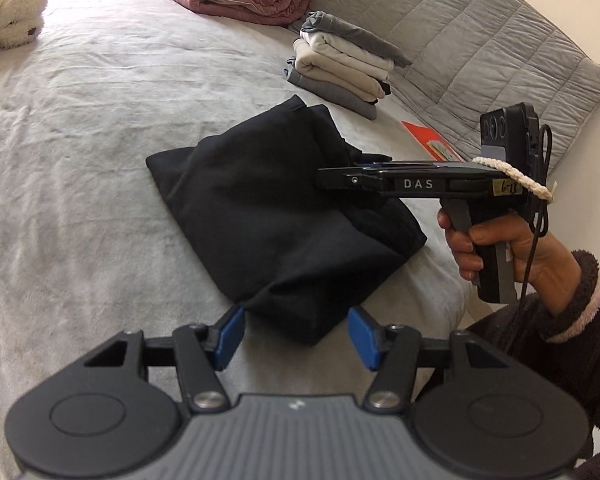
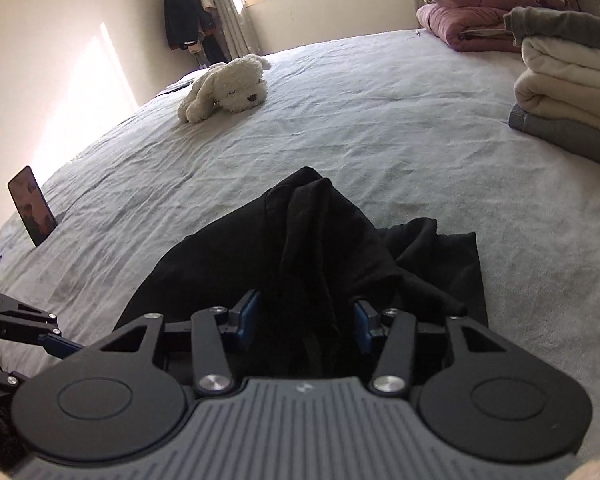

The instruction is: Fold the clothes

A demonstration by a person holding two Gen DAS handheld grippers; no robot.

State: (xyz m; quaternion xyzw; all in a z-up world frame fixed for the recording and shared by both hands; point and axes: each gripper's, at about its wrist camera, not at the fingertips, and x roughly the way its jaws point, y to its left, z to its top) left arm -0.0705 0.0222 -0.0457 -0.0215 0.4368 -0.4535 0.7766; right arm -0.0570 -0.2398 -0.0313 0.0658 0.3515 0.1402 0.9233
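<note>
Left wrist only: right tongs (image 1: 324, 178) edge-on, gap indiscernible there; both tongs agape around black garment (image 1: 268, 216).

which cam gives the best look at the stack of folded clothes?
Left wrist: the whole stack of folded grey, cream and white clothes shows, beside the quilted grey cover. Right wrist shows only its near end, cut off at the frame's right edge.

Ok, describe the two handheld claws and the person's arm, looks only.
Both claws are black linkages with blue finger pads on a ribbed grey body. The right claw carries white "DAS" lettering, a yellow handwritten tag, a cream rope tie and a black cable. The right hand emerges from a dark fleecy sleeve with pale pink trim.
</note>
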